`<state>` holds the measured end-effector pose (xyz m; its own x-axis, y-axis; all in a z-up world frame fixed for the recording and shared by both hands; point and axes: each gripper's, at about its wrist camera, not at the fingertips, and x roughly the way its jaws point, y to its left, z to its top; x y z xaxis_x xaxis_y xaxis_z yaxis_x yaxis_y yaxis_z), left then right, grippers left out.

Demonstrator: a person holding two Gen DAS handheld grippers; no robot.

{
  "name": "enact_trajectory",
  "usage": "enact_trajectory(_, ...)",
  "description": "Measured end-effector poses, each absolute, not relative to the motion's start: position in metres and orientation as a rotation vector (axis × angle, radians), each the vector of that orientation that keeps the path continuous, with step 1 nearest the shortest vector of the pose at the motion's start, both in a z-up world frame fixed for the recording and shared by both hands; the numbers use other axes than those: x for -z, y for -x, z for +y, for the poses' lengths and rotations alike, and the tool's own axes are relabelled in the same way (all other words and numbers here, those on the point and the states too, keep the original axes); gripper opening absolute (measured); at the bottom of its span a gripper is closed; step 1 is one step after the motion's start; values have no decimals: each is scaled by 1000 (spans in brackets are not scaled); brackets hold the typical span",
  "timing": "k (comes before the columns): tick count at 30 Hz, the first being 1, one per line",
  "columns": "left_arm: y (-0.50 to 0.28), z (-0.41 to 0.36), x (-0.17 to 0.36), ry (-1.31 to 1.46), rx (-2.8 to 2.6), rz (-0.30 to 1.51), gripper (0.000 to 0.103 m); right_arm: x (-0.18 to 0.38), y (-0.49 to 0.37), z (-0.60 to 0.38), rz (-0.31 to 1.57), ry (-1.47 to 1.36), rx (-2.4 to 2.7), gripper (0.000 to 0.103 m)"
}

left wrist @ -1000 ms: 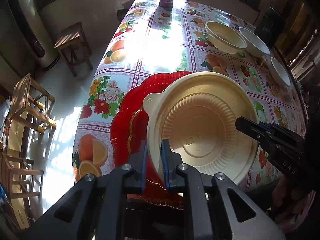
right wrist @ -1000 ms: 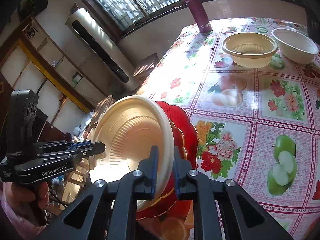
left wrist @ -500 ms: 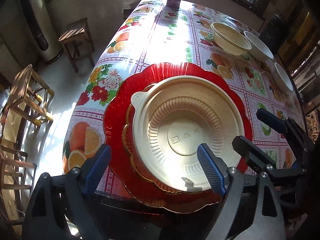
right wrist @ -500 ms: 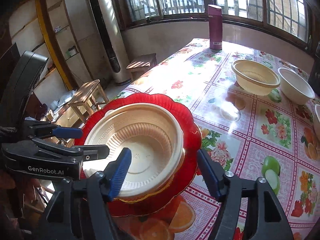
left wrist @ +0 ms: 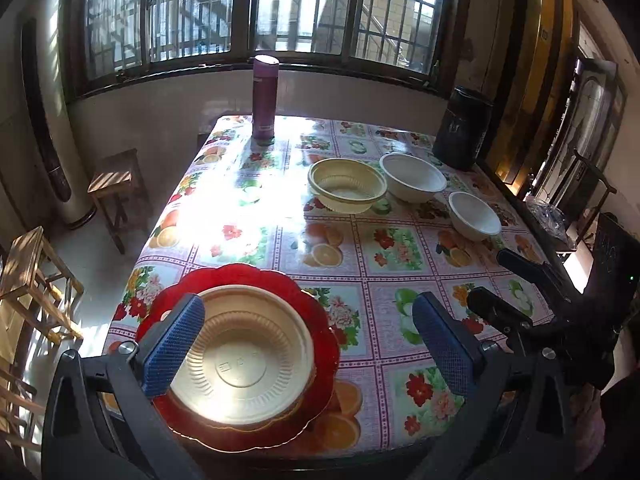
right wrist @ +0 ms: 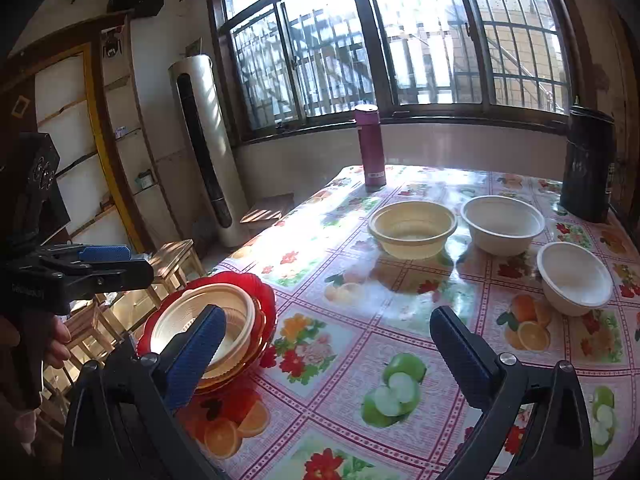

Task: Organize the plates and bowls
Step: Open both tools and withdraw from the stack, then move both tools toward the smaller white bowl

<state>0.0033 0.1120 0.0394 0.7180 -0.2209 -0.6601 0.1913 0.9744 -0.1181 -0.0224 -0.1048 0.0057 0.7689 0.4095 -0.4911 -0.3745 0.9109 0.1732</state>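
Observation:
A cream plastic plate (left wrist: 244,364) lies on a red scalloped plate (left wrist: 316,320) at the table's near left corner; the stack also shows in the right wrist view (right wrist: 224,308). My left gripper (left wrist: 308,344) is open and empty, above and behind the stack. My right gripper (right wrist: 328,352) is open and empty over the tablecloth, to the right of the stack. Farther back stand a yellow ribbed bowl (left wrist: 346,184), a large white bowl (left wrist: 412,176) and a small white bowl (left wrist: 474,214). They show in the right wrist view too: yellow bowl (right wrist: 412,228), large bowl (right wrist: 502,222), small bowl (right wrist: 574,276).
A maroon flask (left wrist: 264,100) stands at the table's far edge and a black container (left wrist: 462,128) at the far right corner. Wooden stools (left wrist: 116,188) and a white tower unit (right wrist: 204,148) stand left of the table. The flowered tablecloth (left wrist: 384,240) covers the table.
Both grippers let go of the cream plate, which now lies flat on the red plate. Both opened wide, drew back and tilted up toward the window.

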Motion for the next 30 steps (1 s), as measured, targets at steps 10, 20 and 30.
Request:
enact_trajectory(10, -55, -16, -5, 49, 433, 829, 103, 12, 15, -245, 569, -84, -147, 103)
enact_trajectory(20, -152, -99, 24, 85, 493, 1080, 103, 11, -53, -350, 650, -183, -39, 103)
enact_trajectory(30, -227, -145, 26, 121, 538, 1284, 103, 32, -130, -393, 783, -459, -113, 103)
